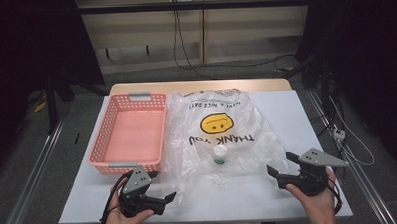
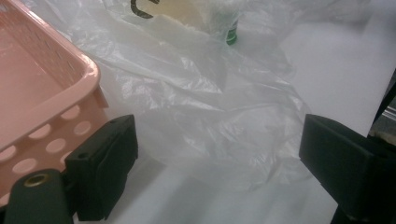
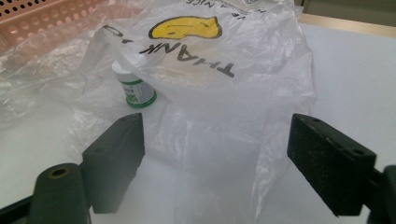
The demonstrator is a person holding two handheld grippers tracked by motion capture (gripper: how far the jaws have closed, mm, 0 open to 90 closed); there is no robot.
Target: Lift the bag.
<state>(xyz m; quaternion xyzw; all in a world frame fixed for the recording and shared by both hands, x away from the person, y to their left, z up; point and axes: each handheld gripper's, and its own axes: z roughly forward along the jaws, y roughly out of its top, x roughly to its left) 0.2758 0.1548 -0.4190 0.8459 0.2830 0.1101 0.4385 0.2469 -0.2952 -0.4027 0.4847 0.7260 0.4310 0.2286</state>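
Observation:
A clear plastic bag (image 1: 217, 136) printed with a yellow smiley and "THANK YOU" lies spread on the white table. Inside it stands a small white bottle with a green band (image 1: 219, 155), which the right gripper view has as the bottle (image 3: 134, 86) behind the film. A pink perforated basket (image 1: 129, 132) sits to the bag's left. My left gripper (image 1: 170, 185) is open at the bag's near left corner, its jaws spanning crumpled bag film (image 2: 219, 130). Open as well, my right gripper (image 1: 282, 163) faces the bag's near right edge, and a strip of the bag (image 3: 224, 154) hangs between its jaws.
The table's white cover (image 1: 286, 114) has bare room right of the bag and along the front edge. The wooden table edge (image 1: 200, 86) shows at the back. The pink basket's rim (image 2: 51, 100) is close to my left gripper's left jaw. Cables run on the floor behind.

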